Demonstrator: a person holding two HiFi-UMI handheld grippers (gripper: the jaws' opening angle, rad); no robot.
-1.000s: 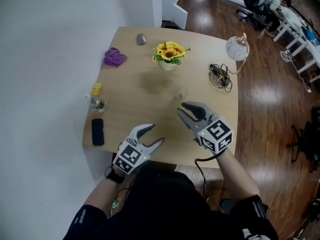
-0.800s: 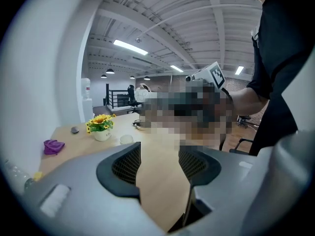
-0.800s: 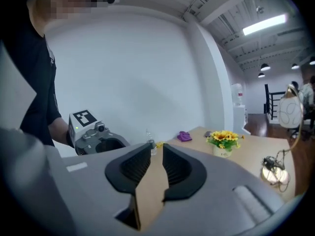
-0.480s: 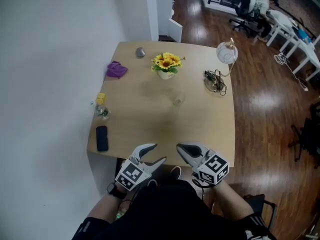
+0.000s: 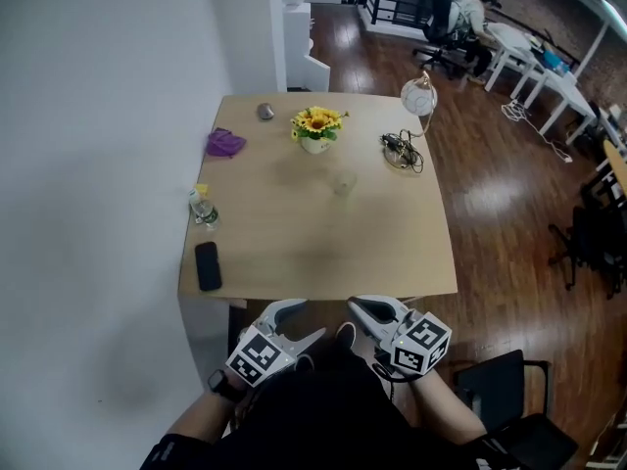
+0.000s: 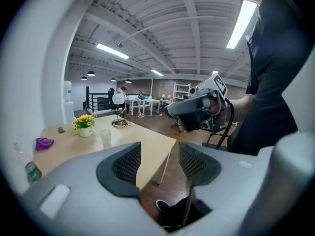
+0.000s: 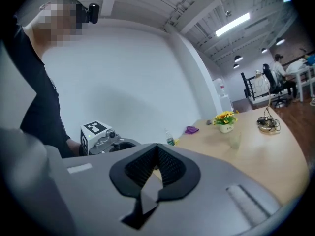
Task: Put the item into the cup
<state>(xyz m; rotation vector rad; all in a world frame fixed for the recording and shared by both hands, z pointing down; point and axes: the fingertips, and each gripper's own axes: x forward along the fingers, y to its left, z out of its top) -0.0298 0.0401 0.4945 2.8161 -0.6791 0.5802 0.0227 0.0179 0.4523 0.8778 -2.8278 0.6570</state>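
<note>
Both claws have drawn back off the table [image 5: 323, 243] since a second ago and now hang past its near edge, close to the person's body. From the head view, the left claw [image 5: 304, 319] and right claw [image 5: 353, 313] sit side by side. The clear cup [image 5: 342, 182] stands upright well beyond them, toward the far half, near the sunflower pot [image 5: 315, 128].

Left gripper view: its jaws stand apart with nothing between them, only the table's edge and the floor beyond.

Right gripper view: the jaw tips meet and grip nothing; the cup stands far off.
</note>
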